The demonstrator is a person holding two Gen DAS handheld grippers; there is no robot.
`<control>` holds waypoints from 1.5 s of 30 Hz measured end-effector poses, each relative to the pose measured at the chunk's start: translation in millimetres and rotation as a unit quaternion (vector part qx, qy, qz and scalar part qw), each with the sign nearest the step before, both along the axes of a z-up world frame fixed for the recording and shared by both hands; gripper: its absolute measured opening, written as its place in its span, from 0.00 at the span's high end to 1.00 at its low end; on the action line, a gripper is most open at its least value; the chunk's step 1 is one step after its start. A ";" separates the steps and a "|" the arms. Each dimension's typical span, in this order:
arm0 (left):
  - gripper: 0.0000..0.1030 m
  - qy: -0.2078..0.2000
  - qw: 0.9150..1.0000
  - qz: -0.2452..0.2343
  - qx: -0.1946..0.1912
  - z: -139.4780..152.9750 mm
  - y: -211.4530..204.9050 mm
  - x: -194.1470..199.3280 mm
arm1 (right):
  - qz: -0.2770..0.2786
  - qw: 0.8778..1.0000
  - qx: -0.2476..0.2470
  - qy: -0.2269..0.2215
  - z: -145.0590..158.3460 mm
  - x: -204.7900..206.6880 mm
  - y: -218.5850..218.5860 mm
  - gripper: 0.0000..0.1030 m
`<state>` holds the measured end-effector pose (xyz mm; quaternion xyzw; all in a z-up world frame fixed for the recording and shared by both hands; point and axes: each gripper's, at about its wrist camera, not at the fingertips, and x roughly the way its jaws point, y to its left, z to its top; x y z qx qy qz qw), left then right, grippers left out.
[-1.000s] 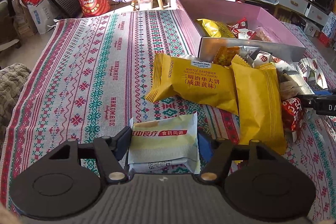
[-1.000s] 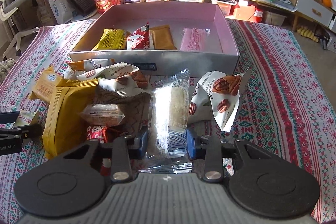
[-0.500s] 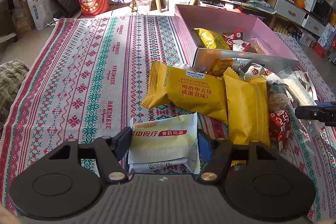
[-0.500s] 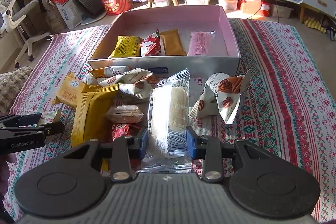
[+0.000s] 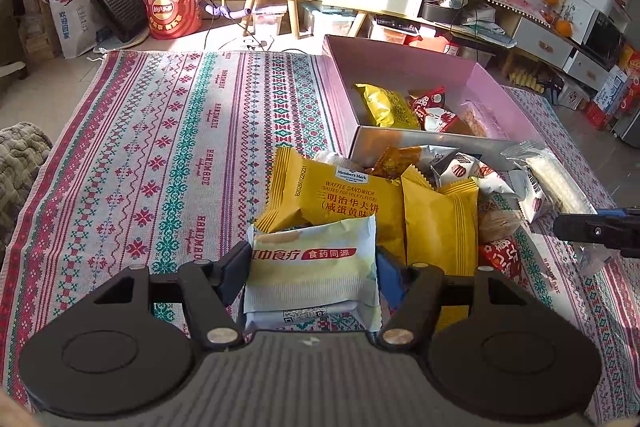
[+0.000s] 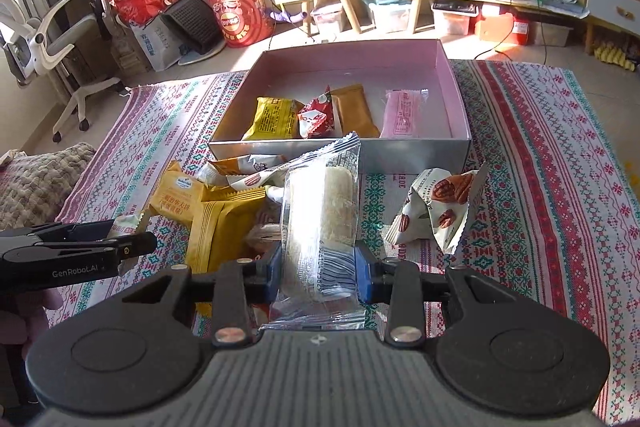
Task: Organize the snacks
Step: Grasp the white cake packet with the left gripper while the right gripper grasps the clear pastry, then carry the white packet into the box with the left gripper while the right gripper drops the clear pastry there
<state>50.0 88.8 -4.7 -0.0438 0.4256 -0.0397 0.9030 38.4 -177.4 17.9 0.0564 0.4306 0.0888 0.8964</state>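
Observation:
My left gripper [image 5: 312, 269] is shut on a pale green snack packet [image 5: 314, 269] with a red label, held just above the patterned cloth. My right gripper [image 6: 320, 269] is shut on a clear-wrapped white rice bar [image 6: 320, 223], lifted above the snack pile. The pink-lined box [image 6: 456, 95] stands beyond, with a yellow packet [image 6: 274, 117], a red one [image 6: 316, 115], a brown one [image 6: 354, 109] and a pink one [image 6: 402, 111] inside. Loose yellow waffle packets [image 5: 332, 193] lie in front of the box. The right gripper's finger [image 5: 596, 229] shows at the right edge of the left wrist view.
A pecan packet [image 6: 440, 205] lies right of the rice bar. The patterned cloth [image 5: 160, 147] stretches bare to the left. A grey cushion [image 6: 36, 183] sits at the left edge. Cabinets, a red tub [image 5: 172, 7] and bags stand on the floor behind.
Both grippers have risen with their packets; the box and pile now sit lower and farther in both views. The right gripper's rice bar is lifted clear of the pile.

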 end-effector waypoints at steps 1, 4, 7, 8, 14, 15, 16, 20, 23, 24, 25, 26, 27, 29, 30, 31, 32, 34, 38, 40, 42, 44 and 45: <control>0.31 -0.004 1.000 0.001 -0.003 2.8 0.1 0.9 | -0.001 1.000 0.001 -0.002 1.4 0.3 0.0 0.68; 0.31 -0.014 1.000 0.002 -0.011 10.3 -1.2 4.6 | -0.005 1.000 0.008 -0.010 7.2 3.0 -1.7 0.68; 0.31 -0.025 1.000 0.003 -0.015 17.8 -4.5 9.6 | -0.011 1.000 0.011 -0.017 11.8 8.1 -3.8 0.68; 0.31 -0.029 0.999 0.003 -0.015 20.2 -6.7 12.2 | -0.014 1.000 0.013 -0.019 13.2 10.6 -5.1 0.68; 0.31 -0.047 0.999 -0.005 -0.012 29.5 -25.7 28.3 | -0.033 0.999 0.014 -0.036 19.2 29.2 -16.5 0.68; 0.31 -0.050 0.999 -0.008 -0.010 30.3 -29.5 30.7 | -0.033 0.999 0.014 -0.041 19.4 32.9 -18.0 0.68; 0.31 -0.053 0.999 -0.014 -0.007 30.5 -34.4 35.0 | -0.034 0.998 0.014 -0.044 19.3 36.6 -19.5 0.68; 0.31 -0.057 0.998 -0.029 0.020 29.8 -53.3 53.2 | -0.031 0.997 0.024 -0.069 14.6 54.2 -26.9 0.68; 0.31 -0.067 0.996 -0.035 0.036 27.9 -66.4 72.5 | -0.031 0.994 0.022 -0.101 9.4 63.6 -32.9 0.68; 0.31 -0.069 0.996 -0.036 0.038 26.7 -69.6 79.1 | -0.031 0.994 0.024 -0.102 7.1 67.6 -35.7 0.68; 0.31 -0.071 0.996 -0.037 0.039 25.6 -73.4 86.1 | -0.032 0.994 0.029 -0.098 5.3 72.2 -38.7 0.68; 0.31 -0.073 0.996 -0.038 0.040 24.4 -76.5 92.3 | -0.030 0.995 0.034 -0.092 3.8 76.8 -40.4 0.68; 0.31 -0.075 0.995 -0.040 0.043 23.0 -79.7 98.2 | -0.027 0.995 0.038 -0.088 2.7 80.9 -41.4 0.68; 0.31 -0.082 0.994 -0.045 0.054 19.2 -87.6 110.2 | -0.022 0.995 0.034 -0.088 1.7 87.5 -40.9 0.68; 0.31 -0.084 0.994 -0.049 0.059 16.9 -90.4 116.3 | -0.019 0.995 0.029 -0.091 0.7 90.1 -40.2 0.68; 0.31 -0.083 0.993 -0.049 0.062 14.3 -92.6 121.5 | -0.017 0.995 0.027 -0.091 -0.3 92.5 -40.1 0.68; 0.31 -0.081 0.994 -0.047 0.063 11.6 -94.0 126.9 | -0.017 0.996 0.027 -0.089 -1.5 95.7 -40.1 0.68; 0.31 -0.078 0.994 -0.042 0.061 6.7 -95.0 136.7 | -0.020 0.996 0.025 -0.083 -4.4 102.6 -41.5 0.68; 0.30 -0.078 0.994 -0.042 0.061 1.3 -98.7 150.8 | -0.023 0.997 0.024 -0.074 -10.5 111.9 -43.7 0.68; 0.30 -0.081 0.993 -0.048 0.066 -0.6 -101.5 155.3 | -0.027 0.997 0.022 -0.068 -15.2 118.4 -45.0 0.68; 0.30 -0.082 0.992 -0.055 0.073 -3.7 -105.6 160.0 | -0.031 0.997 0.017 -0.063 -19.3 120.4 -44.0 0.68; 0.30 -0.081 0.992 -0.056 0.078 -6.1 -107.1 162.5 | -0.031 0.998 0.013 -0.059 -21.7 121.6 -42.9 0.68; 0.30 -0.080 0.992 -0.056 0.077 -7.0 -107.3 162.4 | -0.031 0.998 0.012 -0.057 -22.3 121.9 -42.4 0.67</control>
